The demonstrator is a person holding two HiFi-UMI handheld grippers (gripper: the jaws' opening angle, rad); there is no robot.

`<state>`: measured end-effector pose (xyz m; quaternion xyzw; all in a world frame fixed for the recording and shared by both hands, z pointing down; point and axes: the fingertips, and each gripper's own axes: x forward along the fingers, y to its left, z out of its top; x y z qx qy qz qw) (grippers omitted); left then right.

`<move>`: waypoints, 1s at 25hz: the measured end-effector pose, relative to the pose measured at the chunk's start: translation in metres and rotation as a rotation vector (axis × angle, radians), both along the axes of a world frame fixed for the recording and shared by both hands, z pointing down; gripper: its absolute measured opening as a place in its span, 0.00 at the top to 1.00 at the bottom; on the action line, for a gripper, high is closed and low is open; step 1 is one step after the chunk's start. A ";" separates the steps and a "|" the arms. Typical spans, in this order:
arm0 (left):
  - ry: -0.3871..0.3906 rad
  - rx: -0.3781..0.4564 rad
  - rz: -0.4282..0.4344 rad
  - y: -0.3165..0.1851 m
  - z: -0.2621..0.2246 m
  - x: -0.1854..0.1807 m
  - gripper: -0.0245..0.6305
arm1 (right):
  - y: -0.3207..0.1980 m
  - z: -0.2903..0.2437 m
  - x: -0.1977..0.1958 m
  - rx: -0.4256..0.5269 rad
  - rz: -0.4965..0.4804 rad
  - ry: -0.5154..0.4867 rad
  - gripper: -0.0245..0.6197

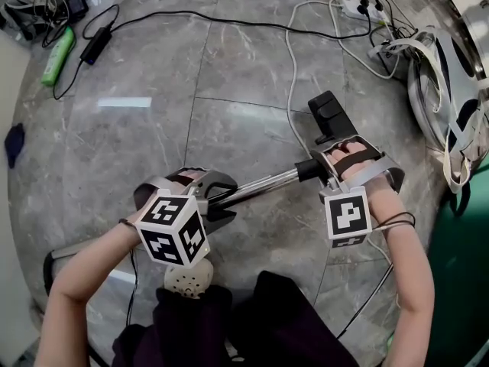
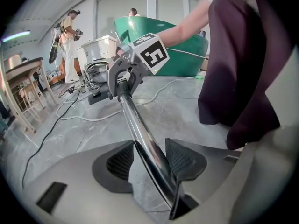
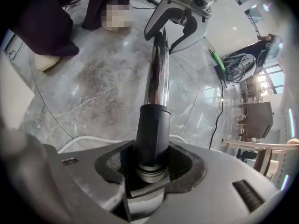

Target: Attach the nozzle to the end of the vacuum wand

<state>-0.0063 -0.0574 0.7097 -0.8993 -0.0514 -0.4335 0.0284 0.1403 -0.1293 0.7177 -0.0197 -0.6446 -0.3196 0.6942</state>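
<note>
Right gripper view, right gripper (image 3: 149,166) clamping wand (image 3: 156,73)

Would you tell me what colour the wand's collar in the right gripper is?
The collar is black; it shows best in the right gripper view.

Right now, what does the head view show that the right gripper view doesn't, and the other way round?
Head view only: the black nozzle lying on the floor beyond the right gripper, not yet on the vacuum wand. Right gripper view only: its jaws clamped on the wand's black collar, and wooden furniture far off. Both: the chrome wand, with the left gripper around its other end.
</note>
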 end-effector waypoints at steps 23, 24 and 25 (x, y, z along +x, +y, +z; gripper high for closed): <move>0.072 0.086 -0.066 -0.006 -0.011 0.004 0.65 | 0.000 0.003 -0.023 -0.031 -0.029 -0.040 0.66; 0.075 0.078 -0.086 -0.007 -0.011 0.005 0.65 | -0.001 0.002 -0.023 -0.002 -0.022 -0.026 0.66; 0.072 0.078 -0.101 -0.008 -0.010 0.006 0.66 | -0.002 0.002 -0.024 0.031 -0.018 -0.013 0.66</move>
